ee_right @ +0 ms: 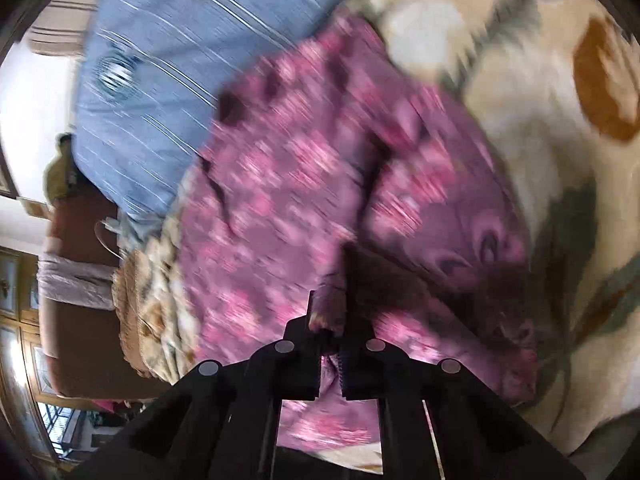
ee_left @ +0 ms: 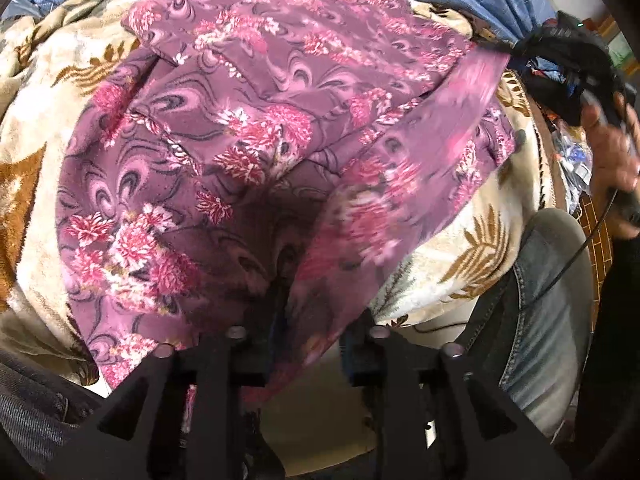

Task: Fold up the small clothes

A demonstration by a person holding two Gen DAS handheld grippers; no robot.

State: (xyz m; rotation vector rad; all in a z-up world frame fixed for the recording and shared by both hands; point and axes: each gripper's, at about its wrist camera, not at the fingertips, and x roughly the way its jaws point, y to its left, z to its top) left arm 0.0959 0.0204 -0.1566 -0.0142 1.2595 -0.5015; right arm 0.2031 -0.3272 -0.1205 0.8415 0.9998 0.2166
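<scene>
A purple garment with pink flowers (ee_left: 248, 128) lies spread on a cream blanket with brown leaves (ee_left: 36, 92). My left gripper (ee_left: 304, 320) is shut on the garment's near edge, with cloth draped between its fingers. My right gripper (ee_right: 330, 320) is shut on a bunched fold of the same garment (ee_right: 288, 208); it also shows at the far right of the left wrist view (ee_left: 560, 64), lifting a strip of the cloth off the blanket. The right wrist view is motion-blurred.
A blue striped cover (ee_right: 160, 60) lies beyond the garment. The person's jeans-clad knee (ee_left: 548, 300) and hand (ee_left: 612, 152) are at the right. A brown headboard and wooden cabinets (ee_right: 24, 320) stand at the left of the right wrist view.
</scene>
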